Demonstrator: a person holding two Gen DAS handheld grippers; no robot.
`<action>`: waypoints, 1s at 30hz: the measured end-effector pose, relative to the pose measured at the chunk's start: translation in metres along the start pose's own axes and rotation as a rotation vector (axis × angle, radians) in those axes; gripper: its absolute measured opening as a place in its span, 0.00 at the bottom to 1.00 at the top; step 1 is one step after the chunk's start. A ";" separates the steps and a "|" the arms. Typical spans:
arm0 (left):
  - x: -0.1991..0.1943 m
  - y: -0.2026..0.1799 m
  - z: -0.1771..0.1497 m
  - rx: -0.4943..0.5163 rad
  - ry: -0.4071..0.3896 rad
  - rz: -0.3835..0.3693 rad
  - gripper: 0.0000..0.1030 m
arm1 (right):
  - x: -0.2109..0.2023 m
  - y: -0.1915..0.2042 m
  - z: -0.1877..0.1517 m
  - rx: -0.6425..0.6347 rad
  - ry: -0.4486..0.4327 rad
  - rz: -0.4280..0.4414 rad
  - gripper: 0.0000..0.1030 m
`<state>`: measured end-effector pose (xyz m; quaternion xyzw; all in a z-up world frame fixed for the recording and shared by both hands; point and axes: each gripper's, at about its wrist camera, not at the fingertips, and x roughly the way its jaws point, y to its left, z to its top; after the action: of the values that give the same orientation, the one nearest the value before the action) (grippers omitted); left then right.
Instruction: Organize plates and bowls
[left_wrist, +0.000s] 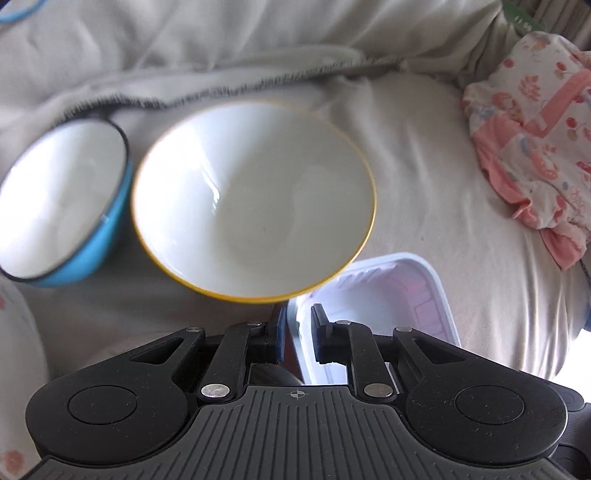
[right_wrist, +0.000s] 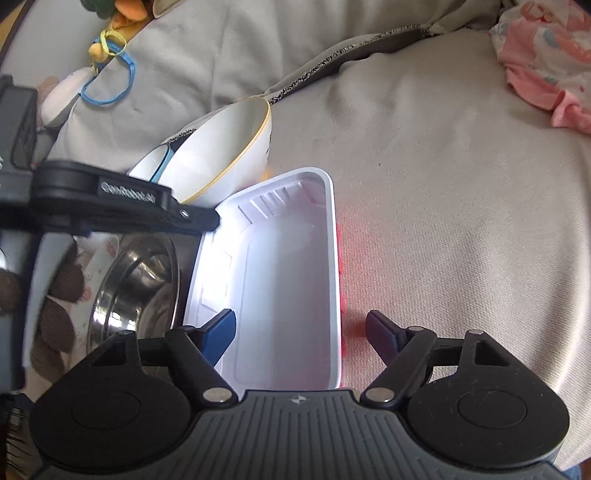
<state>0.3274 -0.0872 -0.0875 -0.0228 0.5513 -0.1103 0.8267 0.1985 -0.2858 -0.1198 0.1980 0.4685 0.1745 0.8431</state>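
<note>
Left fingers (left_wrist: 281, 341) pinch tray (left_wrist: 441, 291); right fingers (right_wrist: 381, 332) wide.

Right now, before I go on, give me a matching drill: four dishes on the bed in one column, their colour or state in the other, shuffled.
Things:
1. white tray
2. larger bowl
3. smaller bowl
4. steel bowl

Descriptions:
A. blue outside, dark rim
B. shiny metal
C. rectangular, its rim between the left claw pads
D. white with yellow rim

Pairs: 1-C, 2-D, 3-A, 4-B
</note>
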 end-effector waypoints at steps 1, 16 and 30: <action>0.003 0.000 0.001 -0.008 0.002 -0.016 0.17 | 0.001 0.000 0.003 0.001 0.000 0.019 0.74; 0.018 -0.018 0.021 -0.124 0.042 -0.359 0.28 | -0.020 -0.036 0.060 0.014 -0.141 -0.152 0.78; -0.143 0.109 -0.086 -0.154 -0.311 -0.069 0.28 | -0.064 0.085 0.052 -0.185 -0.205 -0.138 0.94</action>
<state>0.2137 0.0563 -0.0091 -0.1219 0.4224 -0.0911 0.8936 0.2020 -0.2518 -0.0062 0.1035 0.3743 0.1374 0.9112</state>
